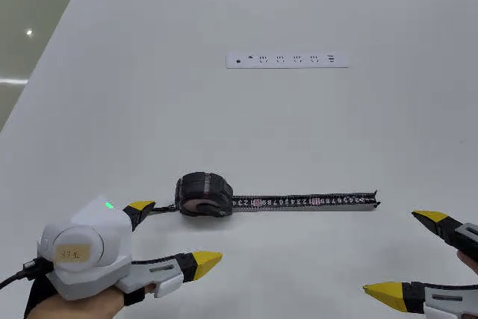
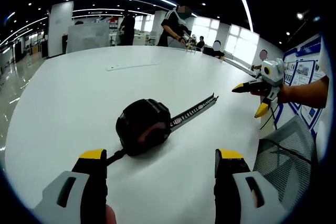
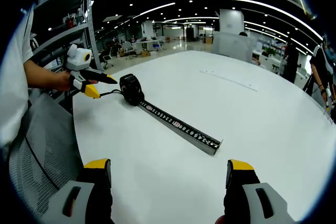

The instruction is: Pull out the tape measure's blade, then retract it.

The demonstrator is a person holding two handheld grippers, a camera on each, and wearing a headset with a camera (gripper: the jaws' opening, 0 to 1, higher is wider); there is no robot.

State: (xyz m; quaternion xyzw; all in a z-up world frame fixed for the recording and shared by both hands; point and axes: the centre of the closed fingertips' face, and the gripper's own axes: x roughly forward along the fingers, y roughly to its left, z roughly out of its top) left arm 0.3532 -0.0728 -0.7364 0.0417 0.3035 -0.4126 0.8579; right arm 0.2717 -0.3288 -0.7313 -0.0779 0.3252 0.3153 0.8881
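One tape measure (image 1: 203, 194) near the front of the white bench (image 1: 224, 125), black case on its flat side, blade (image 1: 302, 202) already out to the right and flat on the surface, end hook (image 1: 376, 199) free at the far tip. Short dark strap (image 1: 163, 209) trailing from the case's left end toward the left hand-held gripper (image 1: 175, 233); touching its upper jaw tip or just short of it, hard to tell. That gripper just beside the case, jaws wide apart, nothing between them. Over by the hook but clear of it, the right hand-held gripper (image 1: 399, 253), jaws likewise spread and empty. Likely handling: case compact, hard-shelled and fairly dense, prone to sliding on the smooth bench unless pinned; best clamped across its two flat sides, clear of the blade slot. Blade thin, springy steel, stiff over a short run but apt to kink if bent sideways; best pinched at the hook, flat faces between the jaws. Spring-loaded by the look of it, so a fast snap-back possible on release; worth guiding the hook home. Writing: a run of small pale numerals along the dark blade with red marks at intervals, single figures barely legible; no brand readable on the case. Farther back, well apart, a white power strip (image 1: 287, 60) with a row of sockets, no readable lettering.
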